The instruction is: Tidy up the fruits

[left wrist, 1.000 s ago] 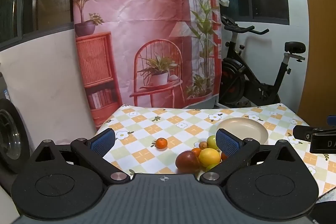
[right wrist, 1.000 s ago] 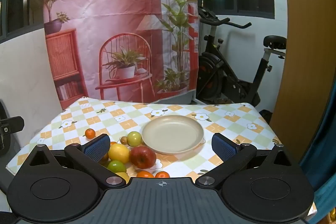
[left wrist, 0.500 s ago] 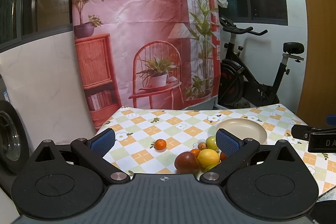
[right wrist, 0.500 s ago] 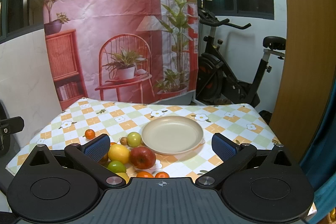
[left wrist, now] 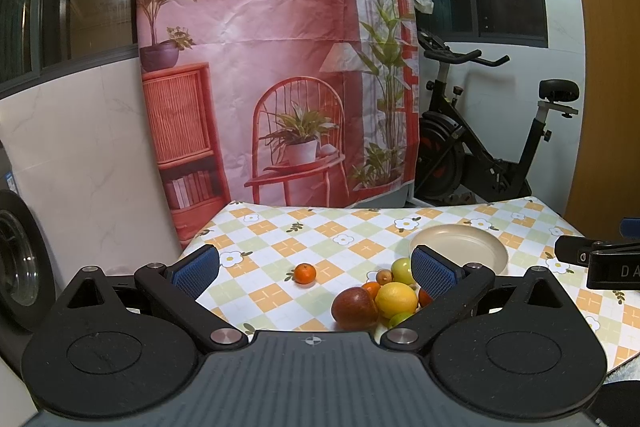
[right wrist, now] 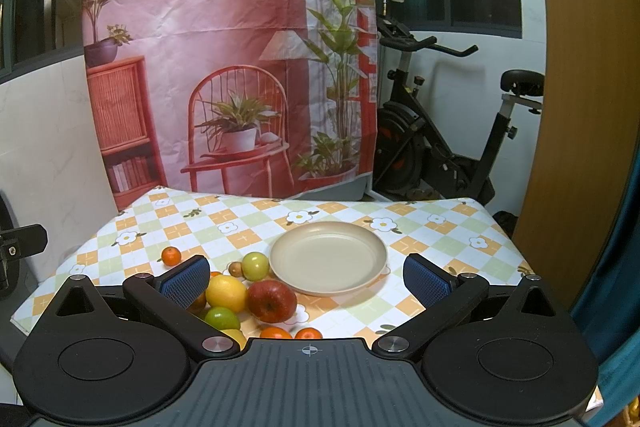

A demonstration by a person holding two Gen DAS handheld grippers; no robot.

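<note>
Checked cloth covers the table [right wrist: 440,227]. Fruit pile [right wrist: 240,295] sits just left of the empty plate [right wrist: 328,259]. Right gripper [right wrist: 306,279] is nearer the plate; left gripper [left wrist: 316,271] faces the fruit. Both are spread wide, holding nothing.

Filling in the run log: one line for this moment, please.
left claw open | right claw open | round beige plate bare | fruit on checked tablecloth

Bare plate [right wrist: 328,259]; fruit cluster [right wrist: 244,291] crowding its left rim.

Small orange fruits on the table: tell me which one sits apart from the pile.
The tangerine alone on the checked cloth, on the pile's side away from the plate; the others crowd the pile.
</note>
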